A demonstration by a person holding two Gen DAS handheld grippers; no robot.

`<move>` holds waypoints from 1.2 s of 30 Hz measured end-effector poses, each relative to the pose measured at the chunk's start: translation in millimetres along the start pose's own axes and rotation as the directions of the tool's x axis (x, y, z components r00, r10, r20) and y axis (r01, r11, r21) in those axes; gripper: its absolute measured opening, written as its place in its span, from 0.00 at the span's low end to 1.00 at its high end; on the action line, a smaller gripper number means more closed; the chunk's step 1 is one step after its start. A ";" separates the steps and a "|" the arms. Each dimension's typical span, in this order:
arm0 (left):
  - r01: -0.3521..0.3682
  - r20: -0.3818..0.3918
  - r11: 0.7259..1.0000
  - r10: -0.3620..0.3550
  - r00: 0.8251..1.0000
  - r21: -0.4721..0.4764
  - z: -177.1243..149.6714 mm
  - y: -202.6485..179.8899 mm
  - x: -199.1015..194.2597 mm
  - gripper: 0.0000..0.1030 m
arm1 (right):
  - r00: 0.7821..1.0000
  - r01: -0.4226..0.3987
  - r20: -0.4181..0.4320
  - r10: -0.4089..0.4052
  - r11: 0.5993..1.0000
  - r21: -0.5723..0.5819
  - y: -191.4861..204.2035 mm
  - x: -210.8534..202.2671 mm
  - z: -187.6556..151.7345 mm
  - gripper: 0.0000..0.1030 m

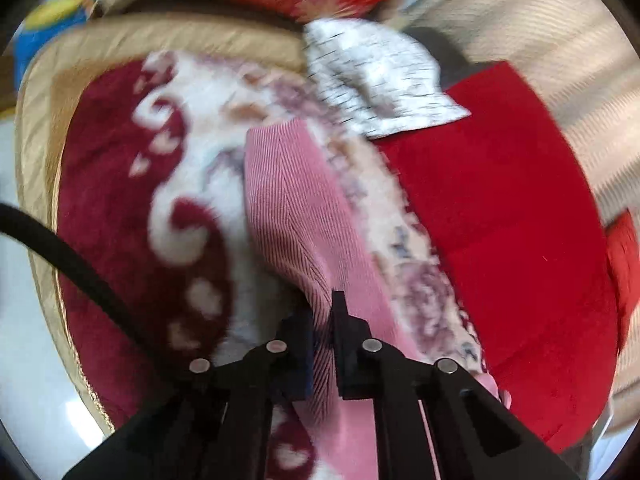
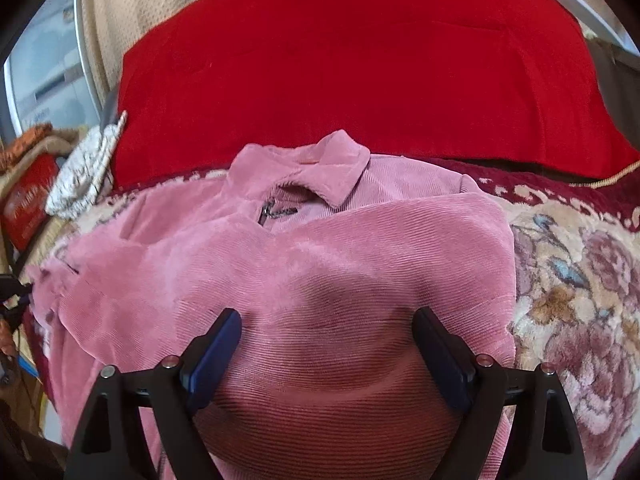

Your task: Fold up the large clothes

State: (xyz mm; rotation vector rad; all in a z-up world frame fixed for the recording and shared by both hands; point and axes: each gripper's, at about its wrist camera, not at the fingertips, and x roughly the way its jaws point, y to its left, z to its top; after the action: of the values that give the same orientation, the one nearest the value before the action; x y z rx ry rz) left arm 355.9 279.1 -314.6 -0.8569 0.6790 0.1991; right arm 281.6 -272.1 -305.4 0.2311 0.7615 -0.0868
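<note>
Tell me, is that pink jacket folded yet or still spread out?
Partly folded: pink jacket has one side laid across its front, collar showing.

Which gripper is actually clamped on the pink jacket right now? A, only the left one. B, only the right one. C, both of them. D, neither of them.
A: the left gripper has its fingers pinched shut on a fold of the pink jacket, while the right gripper sits over the jacket with its fingers spread wide apart, gripping nothing.
</note>
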 end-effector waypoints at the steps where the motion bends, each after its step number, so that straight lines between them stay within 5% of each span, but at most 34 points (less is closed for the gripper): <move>1: 0.013 0.026 0.999 -0.015 1.000 0.047 -2.3 -13.9 -9.4 0.06 | 1.000 -0.012 0.002 0.012 1.000 0.016 -2.1 -1.2 0.8 0.87; 6: 0.151 0.068 0.967 -0.168 0.984 0.203 -21.6 -67.4 -42.3 0.05 | 0.996 -0.085 0.018 0.084 0.988 0.126 -18.3 -10.5 5.0 0.86; 12: 0.294 -0.002 0.839 -0.330 0.944 0.459 -84.2 -155.0 -69.6 0.05 | 0.994 -0.097 0.073 0.082 0.969 0.227 -43.5 -21.1 9.7 0.86; 15: 0.360 -0.104 0.747 -0.367 0.924 0.558 -130.3 -196.2 -71.3 0.05 | 0.992 -0.105 0.099 0.081 0.960 0.259 -53.6 -26.1 12.0 0.86; 18: 0.437 -0.247 0.608 -0.373 0.894 0.663 -193.2 -236.4 -73.9 0.05 | 0.990 -0.095 0.123 0.064 0.960 0.262 -59.5 -31.0 14.5 0.87; 20: 0.500 -0.372 0.488 -0.340 0.864 0.716 -235.6 -256.9 -73.6 0.06 | 0.989 -0.098 0.136 0.064 0.960 0.264 -63.5 -33.6 15.8 0.87; 22: 0.547 -0.464 0.392 -0.291 0.837 0.740 -264.2 -267.0 -73.3 0.21 | 0.987 -0.115 0.144 0.077 0.953 0.279 -70.0 -36.8 17.2 0.87; 24: 0.554 -0.480 0.345 -0.281 0.831 0.758 -269.6 -268.1 -79.2 0.45 | 0.983 -0.149 0.151 0.108 0.944 0.295 -75.5 -38.3 18.4 0.87; 25: 0.540 -0.454 0.344 -0.303 0.838 0.768 -261.5 -265.7 -83.1 0.59 | 0.979 -0.174 0.158 0.131 0.937 0.302 -77.4 -39.5 18.6 0.87; 27: 0.519 -0.398 0.386 -0.352 0.847 0.762 -232.6 -258.6 -84.7 0.69 | 0.970 -0.223 0.163 0.180 0.926 0.305 -77.6 -39.8 19.3 0.87; 29: 0.485 -0.342 0.480 -0.358 0.869 0.731 -196.9 -242.8 -78.0 0.70 | 0.958 -0.279 0.150 0.244 0.912 0.301 -74.2 -36.0 20.2 0.87; 32: 0.326 -0.227 0.660 -0.233 0.945 0.677 -149.9 -210.5 -45.3 0.70 | 0.941 -0.336 0.133 0.310 0.887 0.316 -67.0 -28.9 19.6 0.87; 34: 0.279 -0.237 0.746 -0.166 0.957 0.604 -131.8 -191.3 -25.5 0.69 | 0.930 -0.369 0.118 0.349 0.870 0.326 -61.0 -20.7 20.5 0.87; 36: 0.239 -0.253 0.799 -0.112 0.961 0.552 -122.1 -177.0 -8.6 0.69 | 0.915 -0.401 0.096 0.393 0.849 0.344 -56.4 -12.9 20.7 0.87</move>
State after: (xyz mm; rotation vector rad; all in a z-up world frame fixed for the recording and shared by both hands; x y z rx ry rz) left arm 366.6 72.9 -254.1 -0.3429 0.7929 -0.2693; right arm 277.2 -331.9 -291.9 0.7325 0.6573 0.1688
